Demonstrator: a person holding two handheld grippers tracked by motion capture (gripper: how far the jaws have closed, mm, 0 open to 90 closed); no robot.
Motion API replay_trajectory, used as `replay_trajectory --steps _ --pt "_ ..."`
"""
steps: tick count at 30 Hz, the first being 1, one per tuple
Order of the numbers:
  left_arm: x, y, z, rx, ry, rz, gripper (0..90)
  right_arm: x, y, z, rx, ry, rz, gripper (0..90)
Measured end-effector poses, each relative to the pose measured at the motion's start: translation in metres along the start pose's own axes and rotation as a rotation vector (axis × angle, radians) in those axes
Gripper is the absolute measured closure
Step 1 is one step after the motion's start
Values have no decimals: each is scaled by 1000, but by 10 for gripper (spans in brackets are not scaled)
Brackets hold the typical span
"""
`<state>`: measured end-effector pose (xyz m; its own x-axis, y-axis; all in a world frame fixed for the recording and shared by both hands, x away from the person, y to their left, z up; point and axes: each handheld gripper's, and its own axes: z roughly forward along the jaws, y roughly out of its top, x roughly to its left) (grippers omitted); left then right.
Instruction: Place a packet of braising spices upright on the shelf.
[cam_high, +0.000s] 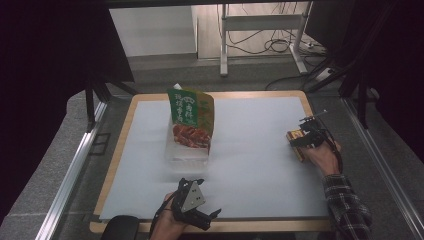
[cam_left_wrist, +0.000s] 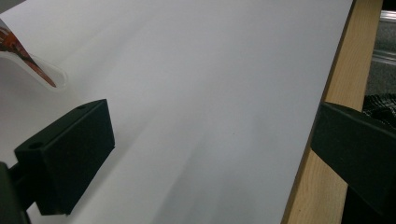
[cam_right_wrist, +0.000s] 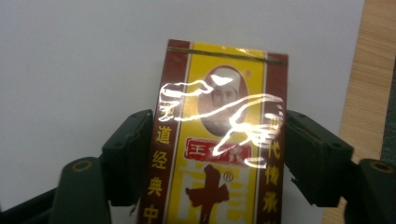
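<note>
Right gripper (cam_right_wrist: 217, 154) at the tabletop's (cam_high: 250, 150) right edge
Fingers (cam_right_wrist: 128, 154) flanked a red-yellow packet (cam_right_wrist: 219, 140) bearing Chinese characters, grip uncertain; left gripper (cam_left_wrist: 205, 158) released over bare sheet.

dim room | bright white mat (cam_high: 250, 150) | glare on packet (cam_right_wrist: 219, 135)

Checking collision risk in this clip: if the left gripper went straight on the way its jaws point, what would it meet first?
Probably nothing close: ahead of the open left gripper lies bare white sheet, with the table's wooden edge alongside. The clear bag sits off-line.
</note>
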<state>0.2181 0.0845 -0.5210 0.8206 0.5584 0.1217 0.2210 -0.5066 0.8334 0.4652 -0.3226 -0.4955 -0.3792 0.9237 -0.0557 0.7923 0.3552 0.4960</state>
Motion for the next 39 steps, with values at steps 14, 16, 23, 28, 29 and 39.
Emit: replay_trajectory --steps 14,16,23,28,29,39 --pt "0 1 -1 -4 3 3 0 28 2 -35 -38 78 -145 321" --pt "0 1 -1 -4 4 3 0 36 1 -41 -36 96 -178 322" --pt "0 1 -1 -4 5 5 0 69 -8 -50 -36 194 -299 322" --pt "0 1 -1 -5 5 4 0 90 -18 -43 -17 235 -366 321" --pt "0 1 -1 -5 4 3 0 93 -20 -41 -11 236 -376 321" --pt "0 1 -2 -5 7 4 0 96 -24 -31 11 230 -406 249"
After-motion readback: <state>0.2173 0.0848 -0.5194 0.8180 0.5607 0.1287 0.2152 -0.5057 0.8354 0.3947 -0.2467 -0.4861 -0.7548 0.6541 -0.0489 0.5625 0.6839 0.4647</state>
